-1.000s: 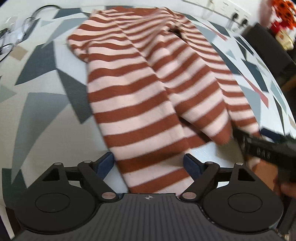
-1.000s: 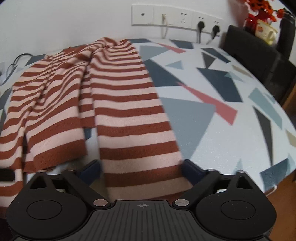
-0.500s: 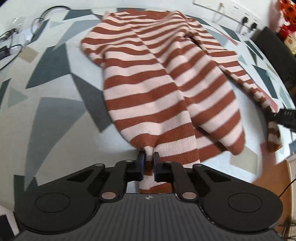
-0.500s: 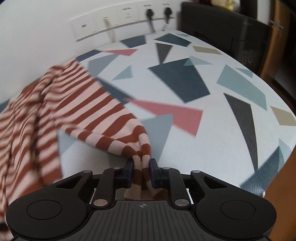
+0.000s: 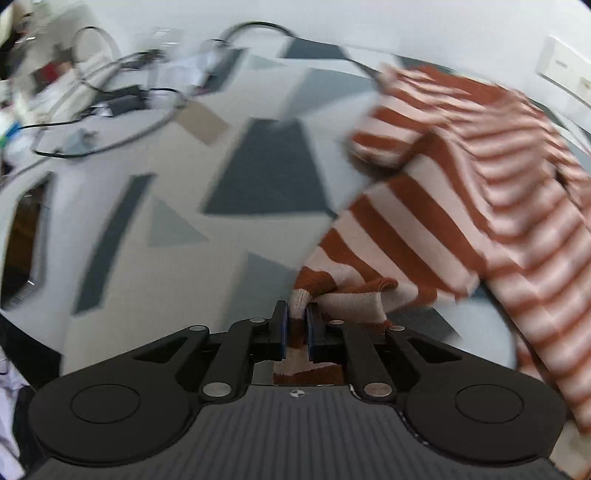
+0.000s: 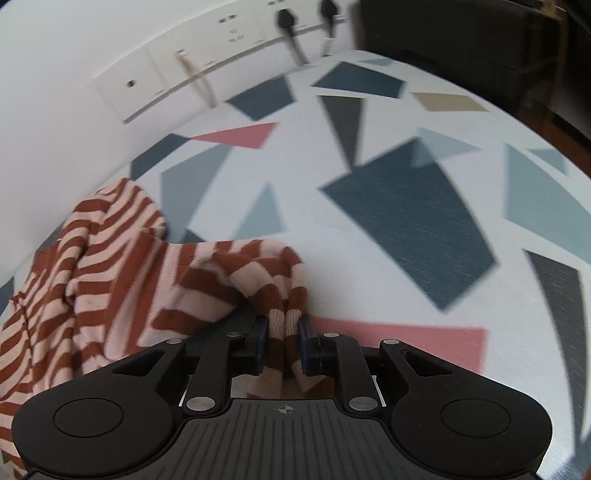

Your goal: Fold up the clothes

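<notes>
Both the left gripper and right gripper have jaws clenched on hem edges of the striped sweater, which trails across the patterned surface, bare rightward.

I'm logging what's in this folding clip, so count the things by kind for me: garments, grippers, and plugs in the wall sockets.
Striped sweaters: 1, pinched by both grippers
Grippers: 2, left gripper and right gripper
Black plugs in the wall sockets: 2, one and another
Total: 5
</notes>
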{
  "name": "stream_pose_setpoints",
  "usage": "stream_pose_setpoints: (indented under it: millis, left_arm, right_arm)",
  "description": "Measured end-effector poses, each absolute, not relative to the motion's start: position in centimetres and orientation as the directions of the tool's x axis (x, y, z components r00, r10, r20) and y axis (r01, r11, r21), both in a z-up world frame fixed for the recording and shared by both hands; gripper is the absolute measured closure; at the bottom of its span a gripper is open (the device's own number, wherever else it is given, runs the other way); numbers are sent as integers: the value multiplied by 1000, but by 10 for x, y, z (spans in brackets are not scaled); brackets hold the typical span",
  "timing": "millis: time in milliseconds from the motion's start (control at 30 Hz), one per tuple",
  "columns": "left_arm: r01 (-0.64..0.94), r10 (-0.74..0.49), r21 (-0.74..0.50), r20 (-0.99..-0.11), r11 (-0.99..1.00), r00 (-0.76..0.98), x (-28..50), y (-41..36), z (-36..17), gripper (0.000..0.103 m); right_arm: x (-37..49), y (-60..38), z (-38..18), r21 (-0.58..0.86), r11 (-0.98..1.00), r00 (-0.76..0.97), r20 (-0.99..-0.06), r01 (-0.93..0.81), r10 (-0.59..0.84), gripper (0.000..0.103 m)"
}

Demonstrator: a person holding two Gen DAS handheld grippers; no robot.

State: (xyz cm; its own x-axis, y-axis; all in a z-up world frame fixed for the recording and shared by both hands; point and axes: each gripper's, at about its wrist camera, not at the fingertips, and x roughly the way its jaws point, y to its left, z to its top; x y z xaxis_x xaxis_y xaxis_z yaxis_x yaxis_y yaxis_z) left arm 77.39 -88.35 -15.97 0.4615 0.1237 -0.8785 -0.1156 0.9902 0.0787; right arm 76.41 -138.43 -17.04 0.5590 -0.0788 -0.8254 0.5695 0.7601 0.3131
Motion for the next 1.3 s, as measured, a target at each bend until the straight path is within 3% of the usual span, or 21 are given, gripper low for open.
stream_pose_setpoints:
  millis: [167, 433, 567, 633, 667, 700, 833, 967, 1100, 1233, 1300]
  left_arm:
    - [-248, 194, 92, -884, 964, 425, 809, -856, -168, 92]
    - [-283, 255, 142, -872, 949, 418, 855, -854, -170, 91]
    - [-256, 189, 89, -896, 963, 401, 855, -855, -158, 80]
    - [-251, 133, 28, -901, 967, 413, 842, -854, -151, 52]
    - [-262, 114, 2, -903, 965, 414, 834, -853, -148, 44]
    - [-264, 93, -22, -906, 964, 414, 826, -853, -146, 36]
    - [-221, -6, -106, -912, 970, 410, 794, -861, -140, 34]
    - [-79, -172, -229, -881, 970, 441, 759, -881, -134, 34]
    - [158, -313, -272, -873, 949, 375, 731, -922, -133, 54]
    - [329, -399, -295, -860, 897, 317, 708, -959, -142, 54]
    - [406, -387, -243, -864, 881, 323, 697, -978, -147, 54]
  right_arm:
    - [802, -1374, -171, 312, 788, 576, -815, 531, -66, 86]
    - [867, -1383, -173, 334, 770, 603, -793, 544, -83, 83]
    - [869, -1379, -167, 341, 753, 607, -789, 562, -96, 56]
    - [855, -1373, -161, 341, 775, 623, -778, 532, -86, 34]
    - [845, -1370, -158, 339, 784, 627, -775, 520, -80, 25]
    - [835, -1368, -156, 339, 793, 630, -774, 506, -71, 22]
    - [785, -1361, -157, 353, 820, 617, -787, 451, -1, 25]
    - [743, -1341, -162, 342, 869, 598, -798, 357, 68, 39]
    - [722, -1306, -170, 335, 906, 582, -803, 259, 130, 59]
    - [714, -1274, -171, 235, 952, 615, -785, 195, 68, 58]
    - [713, -1263, -171, 199, 961, 622, -782, 189, 40, 58]
